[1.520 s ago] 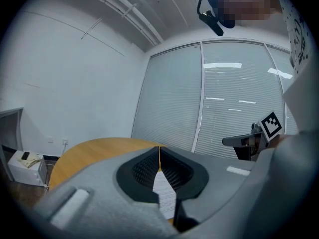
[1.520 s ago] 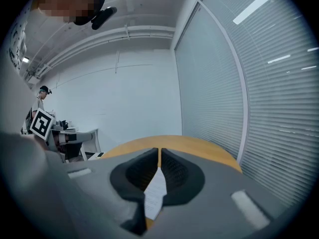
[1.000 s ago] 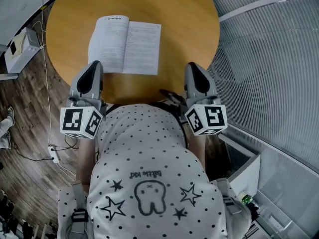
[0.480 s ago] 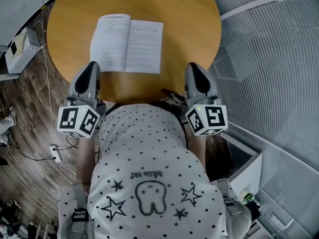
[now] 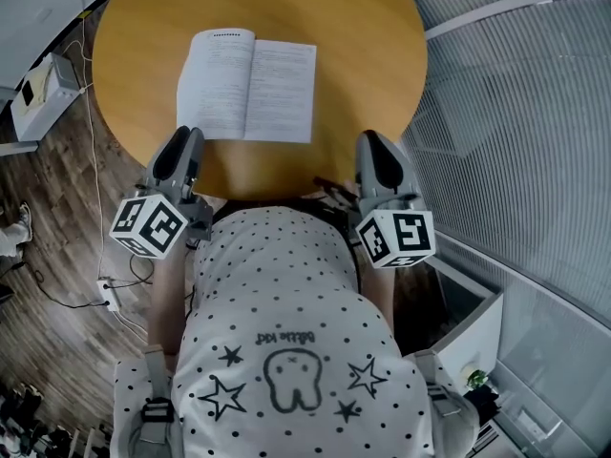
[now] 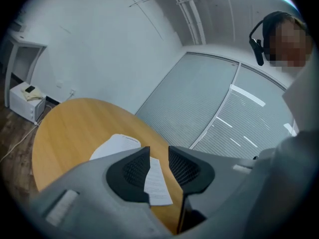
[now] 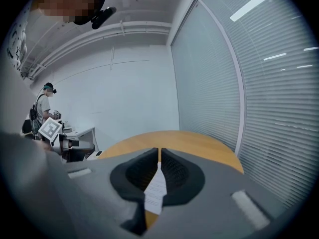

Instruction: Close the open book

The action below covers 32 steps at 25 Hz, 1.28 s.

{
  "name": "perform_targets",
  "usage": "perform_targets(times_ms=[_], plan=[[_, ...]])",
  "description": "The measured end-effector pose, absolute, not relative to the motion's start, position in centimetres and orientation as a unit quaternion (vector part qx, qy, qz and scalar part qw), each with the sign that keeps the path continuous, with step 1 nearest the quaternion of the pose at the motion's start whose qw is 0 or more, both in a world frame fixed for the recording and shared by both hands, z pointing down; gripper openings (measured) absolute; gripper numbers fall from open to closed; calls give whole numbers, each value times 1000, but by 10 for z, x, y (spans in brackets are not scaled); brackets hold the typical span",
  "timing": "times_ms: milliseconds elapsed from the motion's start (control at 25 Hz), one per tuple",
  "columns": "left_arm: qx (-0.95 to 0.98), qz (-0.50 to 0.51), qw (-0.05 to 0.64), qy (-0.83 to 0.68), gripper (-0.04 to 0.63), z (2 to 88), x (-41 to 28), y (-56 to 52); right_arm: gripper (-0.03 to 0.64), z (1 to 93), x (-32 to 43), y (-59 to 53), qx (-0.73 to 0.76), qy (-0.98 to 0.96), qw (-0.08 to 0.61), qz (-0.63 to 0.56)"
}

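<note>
Task status: not begun. The book [image 5: 248, 86] lies open and flat on the table [image 5: 368, 36] with both pages face up and no page lifted. It sits on the near part of the tabletop, ahead of both grippers and nearer the left one, and neither touches it. The left gripper [image 6: 158, 154] has just been opening its jaws. They stand apart with nothing between them, and the book shows beyond the gap. The right gripper [image 7: 159, 156] has its jaws brought together and holds nothing. Remaining steps, as judged: reach one outer edge, fold that half over the spine, and press it flat. The book appears to be a thin paperback with white matte printed pages, rectangular and probably limp. The table is round, with a smooth honey-coloured wood-grain top. The jaw pads are dark and finely meshed, set in grey moulded shells.
</note>
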<state>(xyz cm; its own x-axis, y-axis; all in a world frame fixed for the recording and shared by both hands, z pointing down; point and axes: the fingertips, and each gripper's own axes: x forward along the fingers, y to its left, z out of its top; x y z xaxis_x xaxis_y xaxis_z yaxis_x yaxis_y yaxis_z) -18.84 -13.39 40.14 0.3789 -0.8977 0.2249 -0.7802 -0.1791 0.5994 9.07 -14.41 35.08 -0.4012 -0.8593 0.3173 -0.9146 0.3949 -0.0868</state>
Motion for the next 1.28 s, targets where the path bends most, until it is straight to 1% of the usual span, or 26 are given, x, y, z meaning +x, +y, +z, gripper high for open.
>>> perform_targets(times_ms=[200, 440, 560, 680, 920, 1120, 1280], plan=[[722, -123, 407, -545, 135, 437, -195, -134, 21, 359, 81, -146, 529, -827, 131, 138], [673, -148, 478, -545, 165, 487, -192, -132, 21, 375, 73, -148, 507, -833, 167, 149], [634, -183, 541, -521, 190, 516, -186, -128, 21, 374, 65, -145, 501, -835, 170, 150], [605, -195, 577, -513, 199, 540, -193, -126, 21, 375, 51, -140, 501, -834, 174, 149], [571, -209, 612, -506, 220, 568, -193, -125, 21, 373, 50, -134, 503, -833, 180, 146], [555, -218, 623, -507, 233, 590, -196, -132, 21, 374, 45, -130, 501, -834, 181, 142], [548, -221, 618, -518, 233, 598, -201, -137, 21, 371, 41, -126, 498, -836, 181, 142]])
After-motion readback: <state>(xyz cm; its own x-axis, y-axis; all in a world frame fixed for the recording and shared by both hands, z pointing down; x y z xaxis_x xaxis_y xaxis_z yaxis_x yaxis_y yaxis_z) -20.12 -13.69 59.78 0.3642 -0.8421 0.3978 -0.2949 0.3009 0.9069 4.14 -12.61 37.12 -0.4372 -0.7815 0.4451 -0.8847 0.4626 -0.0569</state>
